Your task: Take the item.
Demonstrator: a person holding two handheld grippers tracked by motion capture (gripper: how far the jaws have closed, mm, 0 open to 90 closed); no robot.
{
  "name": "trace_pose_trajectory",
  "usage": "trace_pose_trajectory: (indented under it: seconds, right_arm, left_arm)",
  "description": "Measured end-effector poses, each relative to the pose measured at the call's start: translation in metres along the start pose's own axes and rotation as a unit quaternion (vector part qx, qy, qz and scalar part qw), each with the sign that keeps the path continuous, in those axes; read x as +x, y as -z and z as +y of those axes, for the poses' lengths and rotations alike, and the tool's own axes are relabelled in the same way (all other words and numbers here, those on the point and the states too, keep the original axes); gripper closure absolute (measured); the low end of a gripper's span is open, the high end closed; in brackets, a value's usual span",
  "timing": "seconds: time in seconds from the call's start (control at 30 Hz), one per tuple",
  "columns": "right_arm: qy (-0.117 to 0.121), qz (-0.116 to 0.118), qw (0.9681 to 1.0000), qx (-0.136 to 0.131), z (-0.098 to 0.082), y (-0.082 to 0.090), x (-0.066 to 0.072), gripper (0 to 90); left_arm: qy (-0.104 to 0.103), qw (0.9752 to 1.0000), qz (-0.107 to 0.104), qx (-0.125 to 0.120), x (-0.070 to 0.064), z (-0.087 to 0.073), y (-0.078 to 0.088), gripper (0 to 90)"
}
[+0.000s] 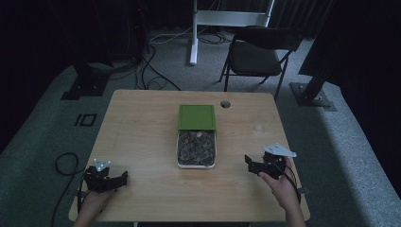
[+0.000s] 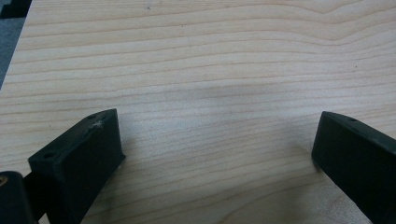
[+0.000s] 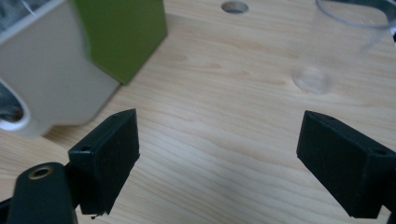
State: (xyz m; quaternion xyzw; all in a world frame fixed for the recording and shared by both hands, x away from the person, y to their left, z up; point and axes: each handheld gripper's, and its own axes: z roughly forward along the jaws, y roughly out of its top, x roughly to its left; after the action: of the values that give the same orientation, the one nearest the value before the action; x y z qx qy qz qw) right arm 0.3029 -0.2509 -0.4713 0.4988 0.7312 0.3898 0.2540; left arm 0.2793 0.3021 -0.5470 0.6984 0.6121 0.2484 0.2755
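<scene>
Your left gripper (image 1: 124,178) and right gripper (image 1: 248,161) rest at the table's (image 1: 142,127) near corners, jaws spread and empty, flanking the box (image 1: 196,149) at centre. Its green lid (image 1: 196,117) is slid back, exposing the contents for access. A clear cup (image 3: 345,32) stands beyond the right gripper.

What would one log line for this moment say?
left hand-held gripper: open, empty | right hand-held gripper: open, empty | box: green lid half-open

A wooden table (image 1: 142,142) stood on grey carpet (image 1: 42,118). Behind it sat a dark folding chair (image 1: 257,54), cables (image 1: 146,71) and a white stand (image 1: 227,19).
</scene>
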Motion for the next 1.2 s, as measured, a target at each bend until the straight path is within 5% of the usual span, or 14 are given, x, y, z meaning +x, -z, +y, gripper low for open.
trace_pose_trajectory:
  seconds: [1.2]
  right_arm:
    - [0.045, 0.062, 0.9967, -0.026, 0.038, -0.003, 0.049, 13.4]
  left_arm:
    - [0.000, 1.0000, 0.000, 0.000, 0.000, 0.000, 0.000, 2.2]
